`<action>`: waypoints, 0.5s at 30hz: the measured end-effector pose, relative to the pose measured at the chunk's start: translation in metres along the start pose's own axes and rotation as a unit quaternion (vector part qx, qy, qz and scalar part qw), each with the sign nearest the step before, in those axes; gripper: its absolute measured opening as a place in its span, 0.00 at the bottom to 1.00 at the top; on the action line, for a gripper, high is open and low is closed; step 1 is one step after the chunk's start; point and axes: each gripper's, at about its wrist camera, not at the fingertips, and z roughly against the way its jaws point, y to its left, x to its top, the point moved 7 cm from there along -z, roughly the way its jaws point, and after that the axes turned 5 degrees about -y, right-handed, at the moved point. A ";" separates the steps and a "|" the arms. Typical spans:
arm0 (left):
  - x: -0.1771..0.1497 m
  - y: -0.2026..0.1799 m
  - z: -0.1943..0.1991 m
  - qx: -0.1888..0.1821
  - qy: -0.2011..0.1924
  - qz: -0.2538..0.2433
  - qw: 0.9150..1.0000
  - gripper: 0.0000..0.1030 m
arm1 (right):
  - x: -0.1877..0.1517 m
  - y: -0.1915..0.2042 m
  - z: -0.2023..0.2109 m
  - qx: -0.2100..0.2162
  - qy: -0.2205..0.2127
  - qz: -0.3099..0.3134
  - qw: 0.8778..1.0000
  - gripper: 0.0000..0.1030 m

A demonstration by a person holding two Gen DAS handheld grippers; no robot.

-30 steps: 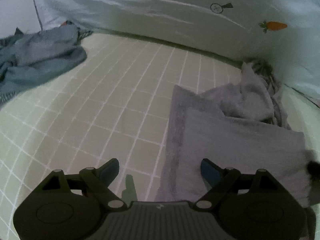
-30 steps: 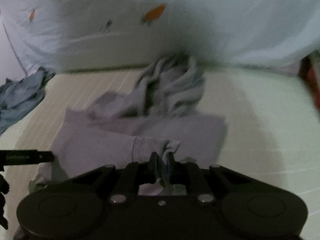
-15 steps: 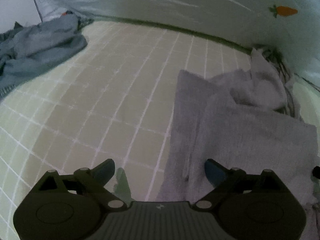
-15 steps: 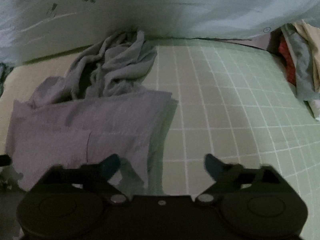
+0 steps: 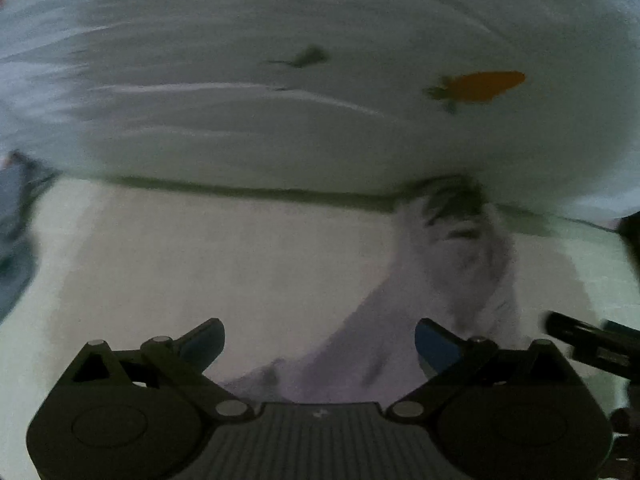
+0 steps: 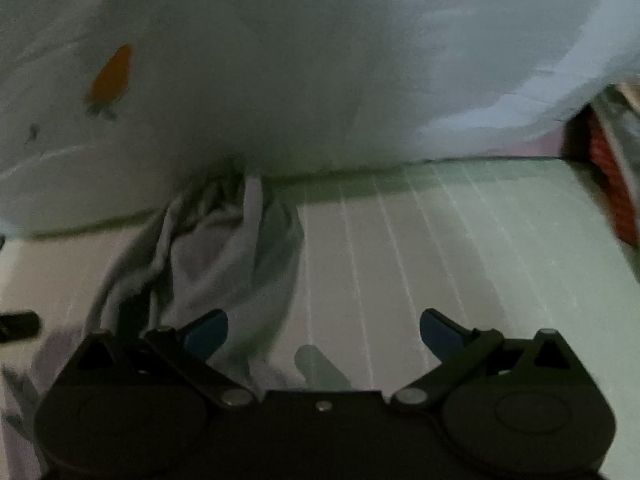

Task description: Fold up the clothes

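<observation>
Two grippers, both empty: left gripper (image 5: 318, 344) wide and opening further over the edge of the lilac cloth (image 5: 360, 360); right gripper (image 6: 324, 334) fully spread above bare bed (image 6: 460, 240), touching nothing. Both tilted down toward the bed. Crumpled grey garment (image 6: 224, 256) beyond, against the carrot-print duvet (image 6: 280, 80).

We see soft, matt cloth nearly everywhere: the crumpled grey garment (image 6: 224, 256), the pale green bed sheet (image 6: 460, 248) with thin white grid lines, and the white quilt (image 5: 280, 120) (its carrot print blurred). Each tool (image 5: 318, 342) is matt black plastic with dull metal rivets and smooth blue pads (image 5: 436, 344).
</observation>
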 end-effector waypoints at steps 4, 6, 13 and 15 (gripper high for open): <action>0.008 -0.027 -0.031 -0.027 0.008 -0.033 0.999 0.97 | 0.020 0.009 -0.029 0.014 -0.010 -0.018 1.000 1.00; 0.005 -0.033 -0.044 -0.019 0.023 -0.059 0.998 0.97 | 0.023 0.014 -0.044 0.028 -0.001 -0.020 0.999 1.00; -0.006 -0.006 -0.058 0.146 0.011 -0.113 0.983 0.98 | 0.006 0.021 -0.078 -0.007 0.053 0.060 0.997 1.00; -0.005 0.014 -0.048 0.179 -0.005 -0.089 0.980 0.98 | 0.004 0.004 -0.071 -0.049 0.053 0.055 0.996 1.00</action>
